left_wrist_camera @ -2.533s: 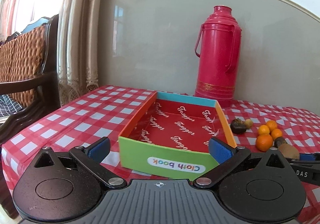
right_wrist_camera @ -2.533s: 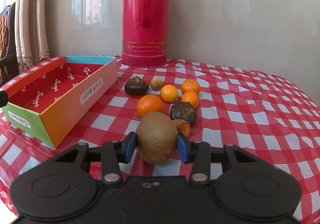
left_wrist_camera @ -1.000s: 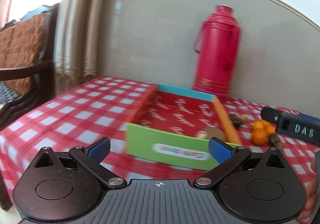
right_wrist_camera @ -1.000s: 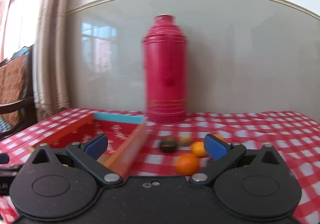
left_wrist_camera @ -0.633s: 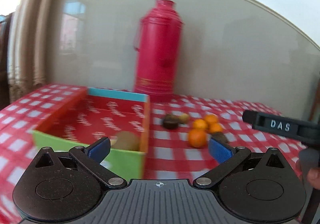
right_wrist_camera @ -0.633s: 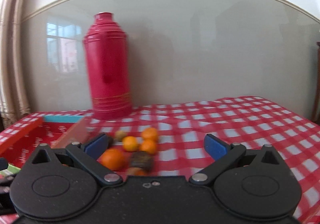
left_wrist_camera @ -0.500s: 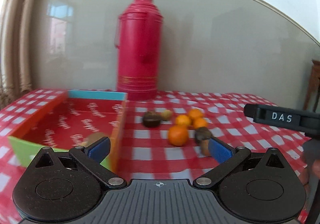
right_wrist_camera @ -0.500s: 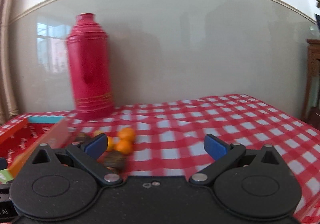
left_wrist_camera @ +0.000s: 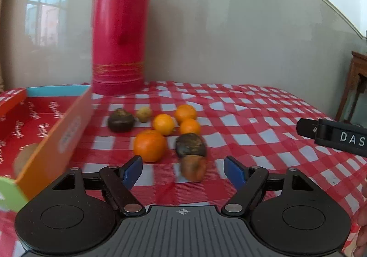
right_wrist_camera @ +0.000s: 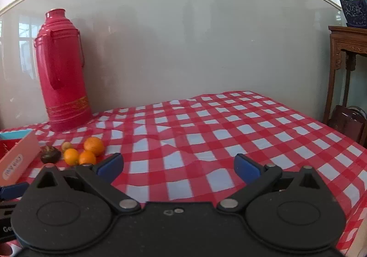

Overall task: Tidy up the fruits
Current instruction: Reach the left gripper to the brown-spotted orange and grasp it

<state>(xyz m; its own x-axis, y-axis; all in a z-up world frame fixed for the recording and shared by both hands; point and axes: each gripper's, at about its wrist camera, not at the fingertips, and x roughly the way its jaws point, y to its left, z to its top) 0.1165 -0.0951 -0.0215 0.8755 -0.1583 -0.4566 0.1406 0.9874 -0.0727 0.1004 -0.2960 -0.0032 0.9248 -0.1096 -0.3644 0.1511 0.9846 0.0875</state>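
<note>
Left gripper (left_wrist_camera: 182, 171) jaws closing, nothing gripped yet, small brownish fruit (left_wrist_camera: 192, 168) between them at 12 o'clock; right gripper (right_wrist_camera: 177, 166) jaws released, parked clear.

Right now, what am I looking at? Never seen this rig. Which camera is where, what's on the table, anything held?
No robot here: a person carries a hand-held two-finger tool in each hand, with a fisheye camera on each looking along the fingers.

The left wrist view shows the left tool, its jaws closing with nothing clamped; a small brownish fruit lies on the cloth between them. The right tool is open, holding nothing.

On the checked tablecloth are a red thermos, four oranges, the largest nearest, two dark fruits, a small yellowish fruit and a colourful box with a brown fruit inside.
</note>
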